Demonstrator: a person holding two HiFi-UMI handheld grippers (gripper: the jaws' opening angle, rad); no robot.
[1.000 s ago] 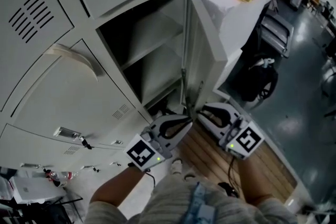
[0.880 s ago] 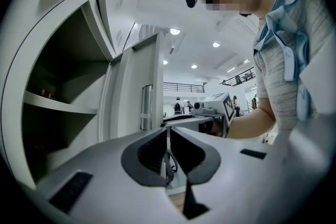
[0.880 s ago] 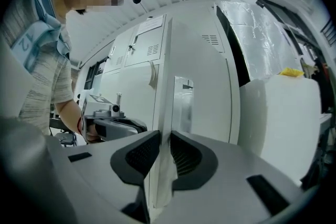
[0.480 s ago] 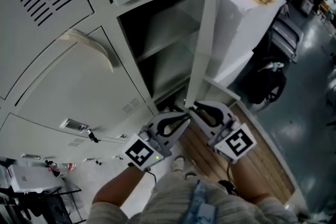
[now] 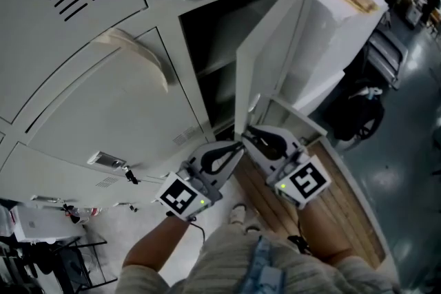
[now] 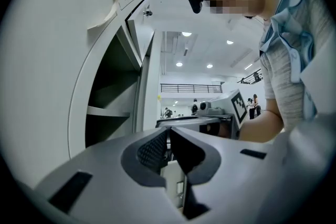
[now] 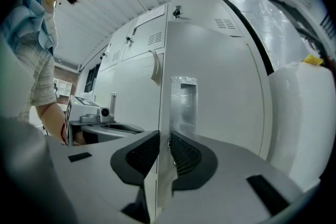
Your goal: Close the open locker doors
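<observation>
Now your right gripper pinches the half-open locker door by its bottom edge, while your left gripper, pressed together, sits at its 9 o'clock.

Bright, even light from ceiling lamps; both gripper views bulge fisheye, with black corners and soft foregrounds.

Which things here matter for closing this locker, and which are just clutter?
Job: open locker door, clamped in the jaws of the right gripper; left gripper beside it.
Clutter: white box, black bag, wooden pallet, closed lockers.
</observation>
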